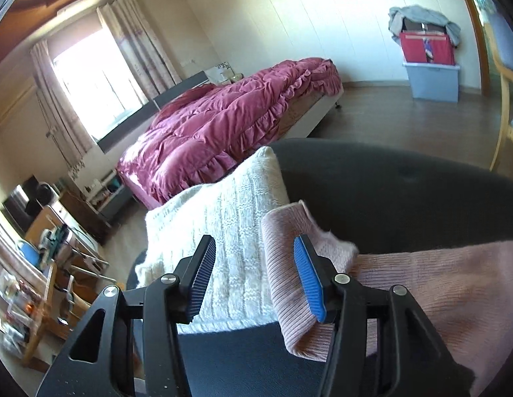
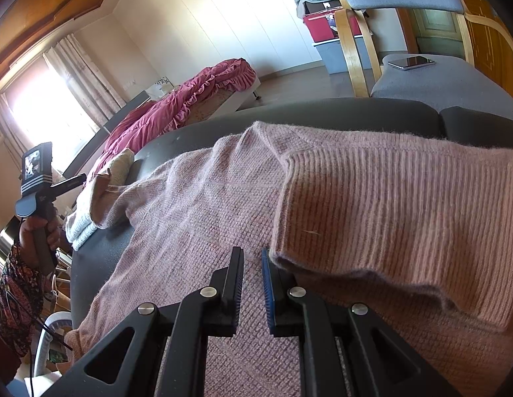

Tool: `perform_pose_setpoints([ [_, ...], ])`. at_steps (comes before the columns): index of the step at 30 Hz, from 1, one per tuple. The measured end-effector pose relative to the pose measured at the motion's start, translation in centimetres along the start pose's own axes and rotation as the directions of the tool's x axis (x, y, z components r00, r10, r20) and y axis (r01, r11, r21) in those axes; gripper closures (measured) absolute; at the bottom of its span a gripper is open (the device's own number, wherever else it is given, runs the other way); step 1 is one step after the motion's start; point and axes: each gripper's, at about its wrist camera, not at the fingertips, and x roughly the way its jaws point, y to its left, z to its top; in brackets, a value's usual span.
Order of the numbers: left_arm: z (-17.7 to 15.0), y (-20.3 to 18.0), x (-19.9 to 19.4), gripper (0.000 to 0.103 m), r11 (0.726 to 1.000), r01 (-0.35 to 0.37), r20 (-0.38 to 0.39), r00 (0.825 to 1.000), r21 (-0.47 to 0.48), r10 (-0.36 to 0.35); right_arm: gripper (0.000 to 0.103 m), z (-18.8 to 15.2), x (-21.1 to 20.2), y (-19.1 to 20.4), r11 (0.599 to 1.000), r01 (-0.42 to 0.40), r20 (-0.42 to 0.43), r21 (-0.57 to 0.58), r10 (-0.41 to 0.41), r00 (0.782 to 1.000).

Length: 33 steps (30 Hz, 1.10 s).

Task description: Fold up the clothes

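Pink sweater lies spread across the dark counter, its ribbed hem part folded over on top w/ a loose edge just right of the right hand-held gripper. That gripper's jaws stand a little apart, nothing between them, low over the knit; whether they touch it can't be told. Sweater's near end is cut off by the frame.

Left hand-held gripper: jaws wide apart, over a ribbed cuff and a white knit folded at the counter's left edge; blue pad sits against the cuff, no clamp. In the right view its handle shows in a hand w/ a patterned sleeve.

By the far wall: grey bin, red box on it, grey cloth heaped over; contents hard to make out.
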Motion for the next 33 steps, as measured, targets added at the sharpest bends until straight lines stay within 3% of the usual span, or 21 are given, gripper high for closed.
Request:
perform_pose_setpoints([
  [6, 0.2, -3.4, -5.6, 0.050, 0.993, 0.100, 0.101, 0.989, 0.056, -0.105, 0.093, 0.0, 0.1, 0.0, 1.000, -0.002, 0.000, 0.003, 0.002, 1.000],
  [12, -1.1, -11.5, -12.9, 0.050, 0.946, 0.284, 0.158, 0.938, 0.157, -0.307, 0.093, 0.0, 0.0, 0.0, 1.000, -0.008, 0.002, 0.009, 0.008, 1.000],
  [14, -2.0, -14.9, -15.2, 0.050, 0.918, 0.343, 0.148, 0.915, 0.202, -0.374, 0.092, 0.0, -0.5, -0.2, 1.000, -0.019, 0.026, 0.023, 0.018, 0.999],
  [17, -4.3, -20.1, -18.0, 0.065, 0.857, 0.419, 0.116, 0.876, 0.300, -0.469, 0.092, 0.3, -2.6, -0.8, 0.999, -0.009, 0.127, 0.042, 0.004, 0.992],
  [18, -5.1, -21.7, -18.5, 0.065, 0.838, 0.432, 0.103, 0.867, 0.332, -0.488, 0.092, 0.4, -3.6, -1.1, 0.999, 0.016, 0.170, 0.047, -0.023, 0.985],
  [22, -7.8, -26.0, -18.1, 0.064, 0.796, 0.484, 0.018, 0.851, 0.364, -0.525, 0.092, 0.8, -7.1, -2.2, 0.987, 0.132, 0.316, 0.086, -0.153, 0.936],
  [25, -8.8, -27.8, -16.3, 0.064, 0.787, 0.495, -0.042, 0.855, 0.368, -0.518, 0.088, 0.9, -8.4, -3.5, 0.976, 0.174, 0.339, 0.130, -0.209, 0.917],
  [28, -8.8, -28.2, -15.8, 0.064, 0.780, 0.509, -0.054, 0.847, 0.363, -0.528, 0.084, 0.8, -8.0, -5.2, 0.969, 0.145, 0.294, 0.199, -0.201, 0.934],
  [30, -8.7, -28.2, -15.7, 0.055, 0.777, 0.518, -0.053, 0.842, 0.358, -0.537, 0.084, 0.8, -7.2, -6.3, 0.965, 0.111, 0.251, 0.239, -0.172, 0.953],
  [33, -8.6, -28.2, -15.5, 0.054, 0.771, 0.530, -0.053, 0.834, 0.352, -0.549, 0.079, 0.6, -6.2, -6.7, 0.960, 0.101, 0.192, 0.259, -0.154, 0.969],
])
